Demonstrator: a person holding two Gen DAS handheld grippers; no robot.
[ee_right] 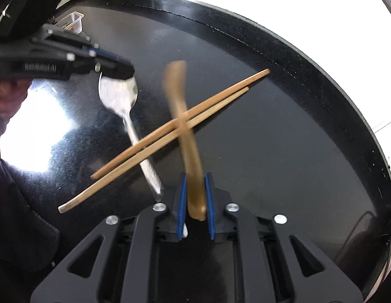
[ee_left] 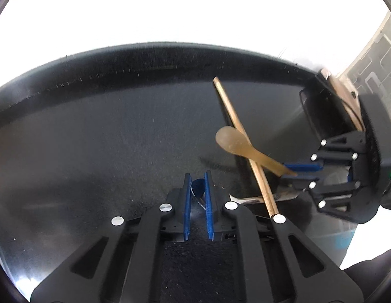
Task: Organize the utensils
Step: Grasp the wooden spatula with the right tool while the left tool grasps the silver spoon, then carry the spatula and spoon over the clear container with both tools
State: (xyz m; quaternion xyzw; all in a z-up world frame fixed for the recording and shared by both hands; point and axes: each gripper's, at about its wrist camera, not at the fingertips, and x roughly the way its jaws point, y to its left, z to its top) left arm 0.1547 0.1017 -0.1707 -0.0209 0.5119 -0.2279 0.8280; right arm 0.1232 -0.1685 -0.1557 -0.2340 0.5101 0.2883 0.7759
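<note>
My left gripper [ee_left: 197, 176] is shut on the bowl of a metal spoon [ee_right: 124, 101]; in the left wrist view only the bowl's rim [ee_left: 196, 189] shows between the blue pads. My right gripper [ee_right: 195, 176] is shut on the handle of a tan wooden spoon [ee_right: 185, 126], held above the table; it also shows in the left wrist view [ee_left: 235, 144]. Two wooden chopsticks [ee_right: 170, 128] lie crossed over the metal spoon's handle on the black table [ee_right: 271, 139]. The right gripper [ee_left: 296, 170] shows at the right of the left wrist view, the left gripper [ee_right: 124, 72] at the upper left of the right wrist view.
A clear plastic container [ee_right: 75, 21] stands at the table's far left corner in the right wrist view. A dark box [ee_left: 326, 111] sits at the table's right edge in the left wrist view. The table's rim [ee_right: 321, 60] curves close behind.
</note>
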